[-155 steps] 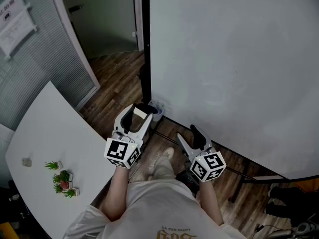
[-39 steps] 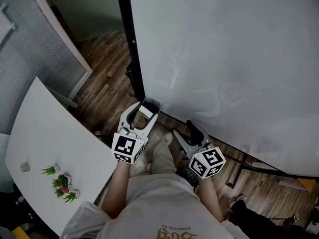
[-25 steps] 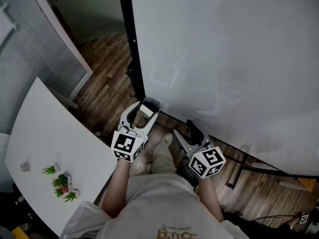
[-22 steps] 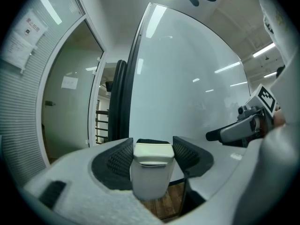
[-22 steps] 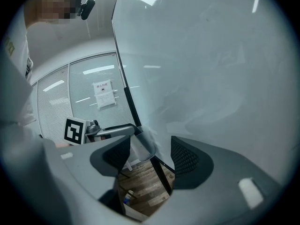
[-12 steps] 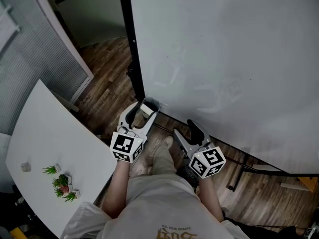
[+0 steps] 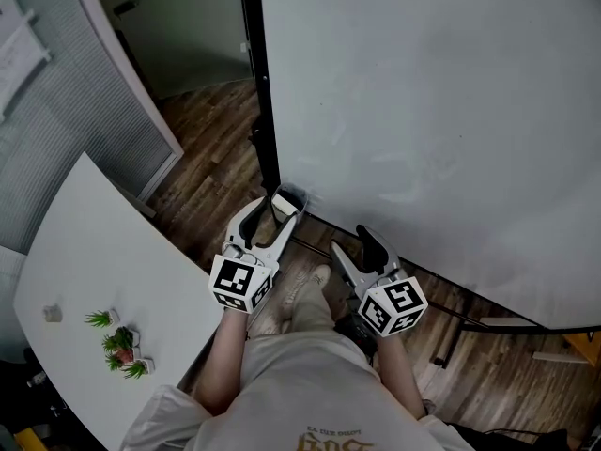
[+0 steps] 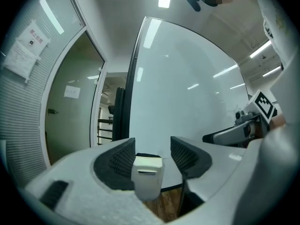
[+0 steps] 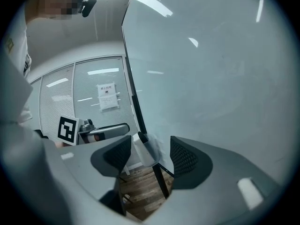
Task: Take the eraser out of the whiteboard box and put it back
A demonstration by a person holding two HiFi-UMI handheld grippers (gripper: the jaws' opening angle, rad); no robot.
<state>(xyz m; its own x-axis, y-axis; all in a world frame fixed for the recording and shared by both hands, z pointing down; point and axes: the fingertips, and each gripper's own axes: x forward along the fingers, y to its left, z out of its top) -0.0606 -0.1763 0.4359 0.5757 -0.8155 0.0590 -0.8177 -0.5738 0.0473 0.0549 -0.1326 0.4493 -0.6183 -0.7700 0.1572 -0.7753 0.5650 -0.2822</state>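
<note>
The eraser (image 7: 281, 205), a white block with a black felt top, stands in the small clear box (image 7: 297, 198) at the whiteboard's lower left corner. My left gripper (image 7: 277, 212) reaches level around it. In the left gripper view the eraser (image 8: 148, 175) lies against the left pad, with a gap to the right pad. These jaws have just been closing with the eraser between them. The right gripper view shows the clear box (image 9: 153, 151) holding the eraser (image 9: 139, 146). My right gripper (image 7: 355, 247) hangs open and empty to the right, below the board.
The whiteboard (image 7: 423, 111) fills the right side, with its black post (image 7: 266, 111) at its left edge. A white table (image 7: 84, 271) with small potted plants (image 7: 117, 341) stands at the left. Behind it runs a glass partition with blinds (image 7: 66, 111).
Both grippers have risen a little. The left gripper has edged up toward the board's corner, and the eraser has stayed between its jaws at the clear box.
</note>
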